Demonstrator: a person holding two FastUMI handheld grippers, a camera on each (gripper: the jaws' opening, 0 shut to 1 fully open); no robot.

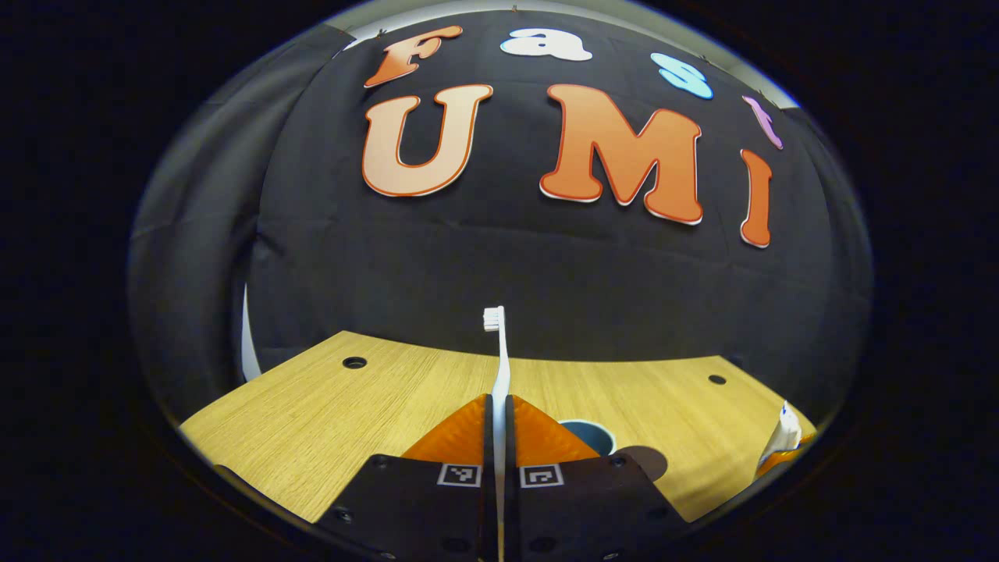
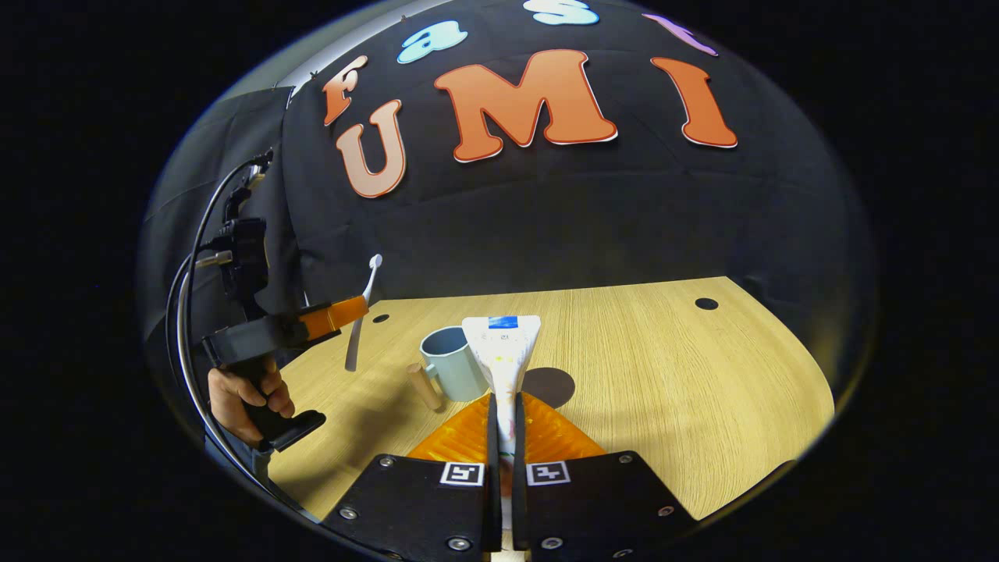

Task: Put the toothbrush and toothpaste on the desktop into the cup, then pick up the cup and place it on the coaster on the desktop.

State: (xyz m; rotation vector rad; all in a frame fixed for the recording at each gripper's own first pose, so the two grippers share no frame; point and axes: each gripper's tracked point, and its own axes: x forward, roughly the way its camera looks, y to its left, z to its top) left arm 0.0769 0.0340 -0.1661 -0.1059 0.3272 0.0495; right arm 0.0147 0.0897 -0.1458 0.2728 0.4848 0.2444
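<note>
Closest in the left gripper view, the left gripper (image 1: 499, 406) has both fingers pressed on one white toothbrush (image 1: 499, 355), which stands upright between them with its bristled head at the top, above the wooden desktop (image 1: 328, 406). Just past the fingers on the right side of that view, part of the rim of one blue cup (image 1: 587, 434) shows, with one dark round coaster (image 1: 644, 460) right beside it. One toothpaste tube's flat end (image 1: 787, 433) shows at the far right edge.

From the right gripper view, the right gripper (image 2: 505, 410) is clamped on that one toothpaste tube (image 2: 503, 347), which stands upright with its wide crimped end on top. The cup (image 2: 453, 363) sits on the desktop (image 2: 671, 367) just behind and left of the tube, with one wooden handle (image 2: 424, 386) sticking out toward the camera. The coaster (image 2: 550, 386) lies flat, close to the right of the cup and partly behind the tube. Farther left, a hand (image 2: 246, 398) holds the left gripper (image 2: 355, 308) in the air, with the toothbrush (image 2: 363, 312) tilted slightly in its fingers, well above the wood and to the left of the cup. Two dark round holes show in the desktop, one near the far right corner (image 2: 706, 303) and one behind the toothbrush (image 2: 381, 318).
</note>
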